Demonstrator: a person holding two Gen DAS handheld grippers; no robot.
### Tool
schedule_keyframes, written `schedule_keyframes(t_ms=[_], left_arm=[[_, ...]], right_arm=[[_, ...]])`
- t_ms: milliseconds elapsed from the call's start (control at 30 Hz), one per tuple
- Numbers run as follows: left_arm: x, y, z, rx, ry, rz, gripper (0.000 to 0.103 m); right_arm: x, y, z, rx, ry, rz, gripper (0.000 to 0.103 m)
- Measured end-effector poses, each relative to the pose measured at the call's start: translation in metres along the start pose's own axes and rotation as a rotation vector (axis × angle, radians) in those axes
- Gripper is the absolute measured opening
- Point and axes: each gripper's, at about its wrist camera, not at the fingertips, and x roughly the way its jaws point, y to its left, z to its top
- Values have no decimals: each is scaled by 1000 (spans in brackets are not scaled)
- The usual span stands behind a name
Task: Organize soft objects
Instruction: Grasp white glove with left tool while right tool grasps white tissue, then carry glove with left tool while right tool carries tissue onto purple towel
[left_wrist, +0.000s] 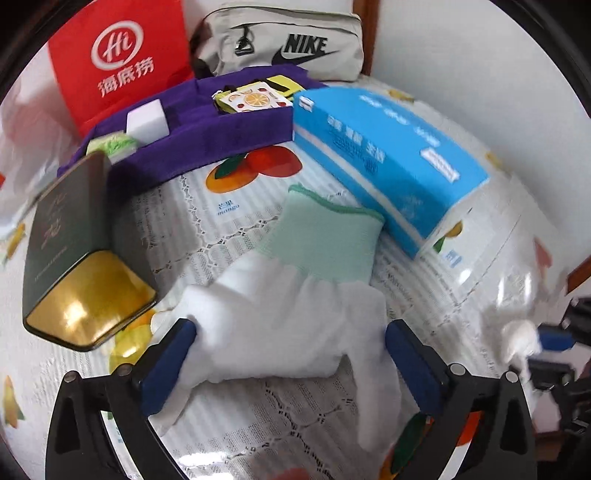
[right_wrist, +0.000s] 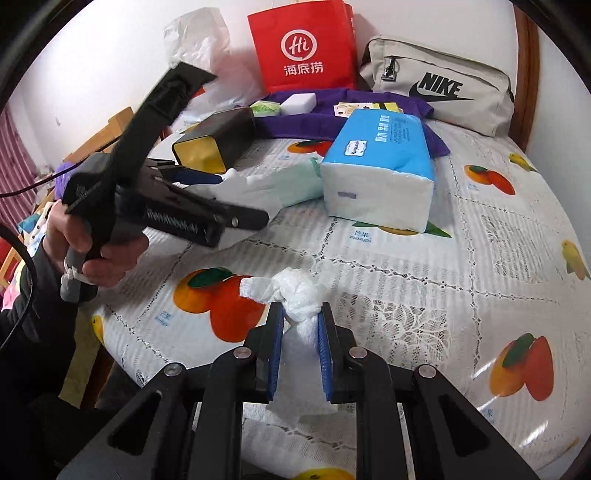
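Observation:
A white glove (left_wrist: 280, 317) with a mint-green cuff lies flat on the fruit-print tablecloth (left_wrist: 229, 229). My left gripper (left_wrist: 290, 332) stands open around its palm, a blue pad at each side; in the right wrist view a hand holds that left gripper (right_wrist: 240, 195) over the glove (right_wrist: 280, 184). My right gripper (right_wrist: 301, 317) is shut on a knotted white plastic bag (right_wrist: 299, 291), just above the cloth near the table's front. The right gripper (left_wrist: 554, 339) shows blurred at the left wrist view's right edge, with the bag (left_wrist: 517, 332).
A purple fabric organiser (left_wrist: 221, 136) at the back holds a white block, green item and printed packets. A blue tissue pack (right_wrist: 380, 162) lies beside the glove, a dark tin (left_wrist: 74, 240) on its other side. Red paper bag (right_wrist: 303, 48) and grey Nike bag (right_wrist: 443, 88) stand behind.

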Motion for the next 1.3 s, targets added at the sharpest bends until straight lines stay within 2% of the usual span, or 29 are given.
schedule_keyframes(t_ms=[167, 200, 267, 333, 367, 433, 500, 600, 700, 867, 967, 1300], left_arm=[[-2, 1, -2, -17, -22, 6, 103], [-3, -1, -3, -11, -30, 13, 101], [-7, -3, -6, -1, -51, 20, 92], [-13, -2, -7, -8, -66, 25, 66], [-14, 0, -5, -13, -69, 29, 60], [-15, 3, -4, -16, -71, 39, 39], [-18, 7, -5, -24, -71, 45, 26], [-25, 13, -11, -55, -72, 29, 22], [-37, 16, -23, -84, -86, 11, 21], [-57, 22, -41, -106, -108, 7, 21], [-71, 32, -49, -134, -124, 9, 21], [-104, 68, -69, -254, -178, -10, 21]], right_arm=[[10, -12, 2, 52, -15, 3, 18], [11, -15, 2, 64, -20, -19, 18], [16, -18, 5, 77, -23, -73, 18], [19, -20, 7, 80, -29, -102, 18], [20, -20, 7, 77, -34, -108, 18], [21, -19, 8, 68, -38, -120, 19], [23, -19, 9, 70, -41, -124, 19], [22, -19, 9, 80, -46, -123, 19], [21, -17, 9, 83, -40, -115, 19], [19, -5, 8, 58, -19, -180, 19], [16, -1, 8, 65, -14, -181, 19], [-15, 16, 30, 47, -81, -143, 19]])
